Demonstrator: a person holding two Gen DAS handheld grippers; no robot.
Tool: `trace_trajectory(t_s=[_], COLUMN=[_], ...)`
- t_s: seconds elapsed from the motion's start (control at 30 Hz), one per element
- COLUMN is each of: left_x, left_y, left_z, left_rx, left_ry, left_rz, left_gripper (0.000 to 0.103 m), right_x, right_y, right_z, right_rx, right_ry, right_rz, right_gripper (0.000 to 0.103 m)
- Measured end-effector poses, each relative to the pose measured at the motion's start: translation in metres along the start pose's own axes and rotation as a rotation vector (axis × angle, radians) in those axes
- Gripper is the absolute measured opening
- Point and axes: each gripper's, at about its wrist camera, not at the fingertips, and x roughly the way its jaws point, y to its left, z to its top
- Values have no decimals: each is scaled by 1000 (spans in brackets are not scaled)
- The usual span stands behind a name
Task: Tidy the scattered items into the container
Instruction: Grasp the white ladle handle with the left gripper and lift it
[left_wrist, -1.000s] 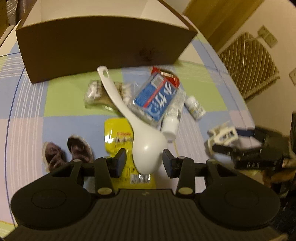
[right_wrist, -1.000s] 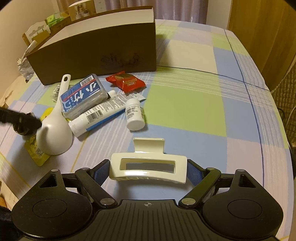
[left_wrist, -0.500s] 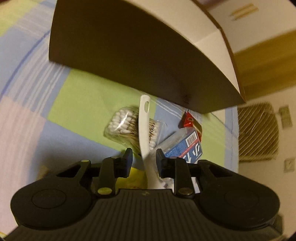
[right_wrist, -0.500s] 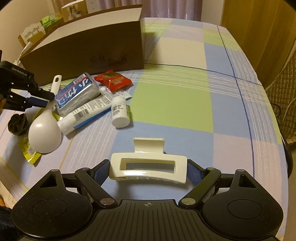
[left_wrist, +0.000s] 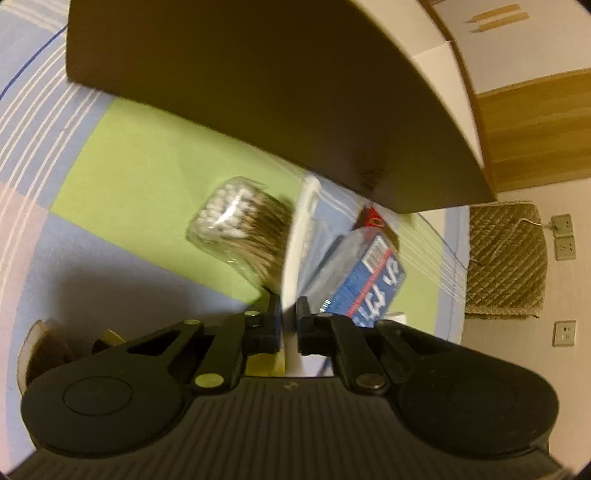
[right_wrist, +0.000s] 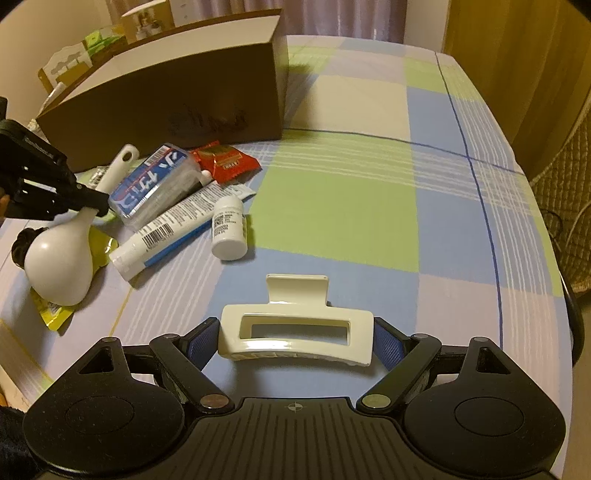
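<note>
Since a second ago the left gripper (left_wrist: 287, 320) has swung in over the clutter and rolled, and its jaws, then wide apart around the bowl of the white rice paddle (left_wrist: 291, 254), have just been closing and now pinch the paddle's narrow handle between them. Nearest the right wrist camera, the right gripper (right_wrist: 295, 341) has stayed where it was, its blue-padded fingers (right_wrist: 202, 341) pressed against the two ends of the cream hair claw clip (right_wrist: 295, 338), which it holds just above the checked bedsheet (right_wrist: 351, 199). Beyond the clip, a small white pill bottle (right_wrist: 229, 229) lies on its side, touching a white tube (right_wrist: 173, 232) that lies slantwise beside it. To the left, the paddle's bowl rests on a yellow sachet (right_wrist: 55, 314), with a dark round thing, too hidden to name, just behind it. Farther on, a blue-labelled clear pack (right_wrist: 155, 184) lies over the tube's far end, and a red snack packet (right_wrist: 225, 162) lies just beside it. In the left wrist view a clear bag of cotton swabs (left_wrist: 236, 221) lies under the paddle's handle, on a green square of the sheet. Farthest back stands the brown cardboard box (right_wrist: 177, 96), open at the top, close behind the scattered items.
</note>
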Motion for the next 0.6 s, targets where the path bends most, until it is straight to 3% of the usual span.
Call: trace_trajectory(t_s=[0.4, 0.6], left_x=[-46, -66], left_y=[-26, -46], left_z=[-19, -32], left_rx=[56, 138], left_ry=[-118, -183], left_rz=[-12, -13], left_gripper=[2, 2], right_x=[-5, -8], right_y=[-4, -3], right_z=[11, 15], right_rx=[-29, -51], right_ry=[-47, -70], right_rz=[44, 68], right_gripper=[88, 88])
